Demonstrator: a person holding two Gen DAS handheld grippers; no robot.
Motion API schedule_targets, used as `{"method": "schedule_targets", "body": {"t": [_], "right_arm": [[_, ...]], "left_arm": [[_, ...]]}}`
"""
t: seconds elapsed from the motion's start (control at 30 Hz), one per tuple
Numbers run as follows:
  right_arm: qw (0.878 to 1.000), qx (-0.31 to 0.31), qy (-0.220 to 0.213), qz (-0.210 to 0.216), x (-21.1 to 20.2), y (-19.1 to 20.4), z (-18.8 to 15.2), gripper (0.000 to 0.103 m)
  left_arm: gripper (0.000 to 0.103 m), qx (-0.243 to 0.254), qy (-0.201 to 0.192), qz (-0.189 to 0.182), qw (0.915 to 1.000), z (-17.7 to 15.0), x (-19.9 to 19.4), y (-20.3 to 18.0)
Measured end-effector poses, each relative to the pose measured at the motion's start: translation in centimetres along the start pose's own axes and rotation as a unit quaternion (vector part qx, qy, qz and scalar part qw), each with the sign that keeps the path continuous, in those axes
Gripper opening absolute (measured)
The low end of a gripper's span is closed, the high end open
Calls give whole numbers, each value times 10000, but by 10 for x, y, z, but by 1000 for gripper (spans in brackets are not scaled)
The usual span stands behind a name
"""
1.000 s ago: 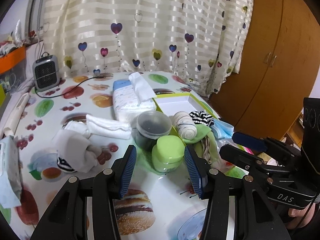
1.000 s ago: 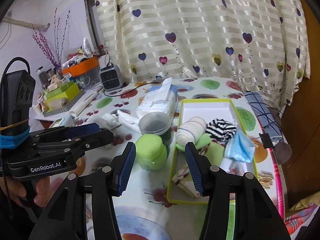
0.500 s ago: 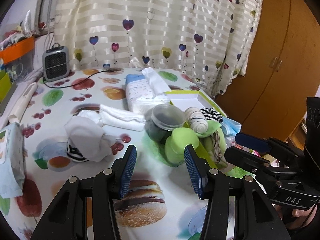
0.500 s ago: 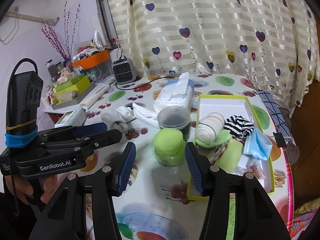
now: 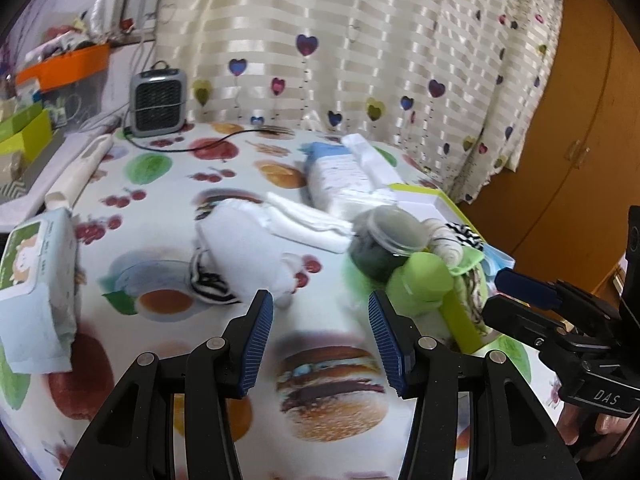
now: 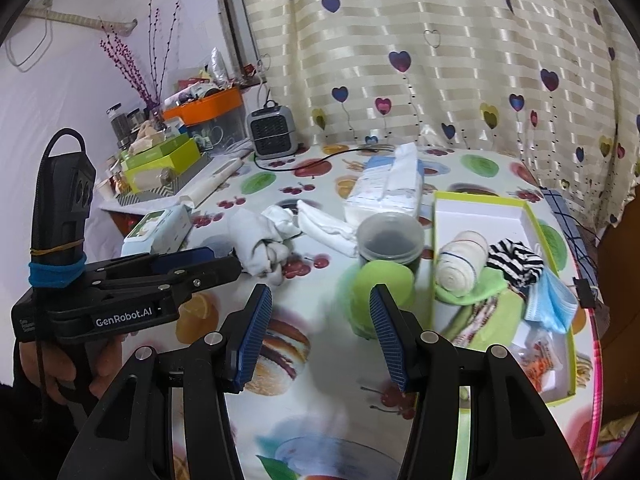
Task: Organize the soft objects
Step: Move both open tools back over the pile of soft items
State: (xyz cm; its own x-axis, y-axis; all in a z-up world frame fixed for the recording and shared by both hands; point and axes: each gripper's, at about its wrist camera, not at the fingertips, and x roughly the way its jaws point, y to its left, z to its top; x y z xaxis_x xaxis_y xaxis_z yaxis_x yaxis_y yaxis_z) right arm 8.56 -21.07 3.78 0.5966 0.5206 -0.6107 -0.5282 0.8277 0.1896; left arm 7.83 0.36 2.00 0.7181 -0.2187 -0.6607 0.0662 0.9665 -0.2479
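A crumpled white cloth [image 5: 240,248] lies on the fruit-print table over a striped sock [image 5: 208,284], just ahead and left of my open, empty left gripper [image 5: 320,312]. A folded white cloth [image 5: 308,220] lies behind it. My right gripper [image 6: 320,308] is also open and empty, with the crumpled white cloth [image 6: 260,248] ahead to its left. The lime-rimmed box [image 6: 536,216] on the right holds a bandage roll [image 6: 460,264], a striped sock [image 6: 516,260], a blue mask [image 6: 552,304] and green cloths.
A green jar [image 6: 380,292] and a dark jar with a clear lid [image 6: 390,240] stand beside the box. A tissue pack [image 6: 384,188], a wet-wipes pack [image 5: 36,264] and a small heater [image 5: 158,102] with its cord are also on the table.
Both grippers have swung left. The green jar, once between the left fingers, now sits to their right, and the crumpled white cloth is closer. Both stay open.
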Motion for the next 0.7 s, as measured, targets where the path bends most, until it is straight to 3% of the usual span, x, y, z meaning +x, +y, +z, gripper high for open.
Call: {"method": "schedule_targets", "body": {"t": [0.7], "right_arm": [[9985, -326, 342, 264, 43, 34, 11, 52]], "left_arm": [[49, -622, 95, 398, 9972, -8, 8, 65]]}}
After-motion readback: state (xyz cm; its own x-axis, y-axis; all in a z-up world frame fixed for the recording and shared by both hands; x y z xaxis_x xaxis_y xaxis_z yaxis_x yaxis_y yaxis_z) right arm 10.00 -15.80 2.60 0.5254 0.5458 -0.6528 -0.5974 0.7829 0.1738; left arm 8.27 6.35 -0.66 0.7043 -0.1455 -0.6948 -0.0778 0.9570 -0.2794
